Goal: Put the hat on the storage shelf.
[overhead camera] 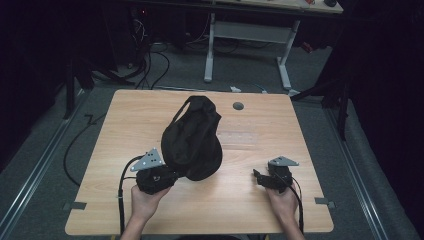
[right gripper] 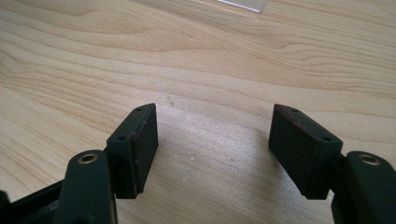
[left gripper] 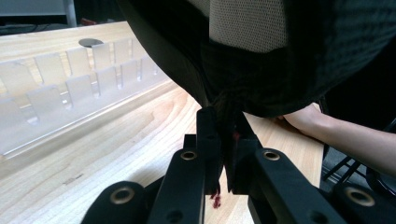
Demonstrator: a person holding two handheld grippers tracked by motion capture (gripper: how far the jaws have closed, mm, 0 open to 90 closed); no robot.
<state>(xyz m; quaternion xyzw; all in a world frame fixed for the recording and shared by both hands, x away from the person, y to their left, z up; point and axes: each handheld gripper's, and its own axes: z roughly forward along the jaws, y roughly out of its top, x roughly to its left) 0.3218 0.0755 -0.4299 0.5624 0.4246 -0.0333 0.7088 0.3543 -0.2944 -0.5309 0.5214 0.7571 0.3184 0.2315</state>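
Black fabric bag [overhead camera: 192, 140], one only, sits near the middle of a light wooden table [overhead camera: 125, 125], slumped into a rounded lump with a looped strap at its far end. In the left gripper view [left gripper: 299, 60] it looks dark and woven, with a pale mesh panel [left gripper: 247, 23] on its side.

Two grippers are in play, each held in one hand. The left gripper [overhead camera: 175, 176], near the table's near edge and left of centre, has its jaws closed on a pinch of the bag's lower edge [left gripper: 229, 135]. The right gripper [overhead camera: 257, 176] sits toward the near right corner, well apart from the bag, with its jaws spread wide over bare wood [right gripper: 212, 149]. One clear slotted plastic tray [left gripper: 70, 79] lies on the table beyond the bag. One round grey hole [overhead camera: 238, 106] marks the far edge.
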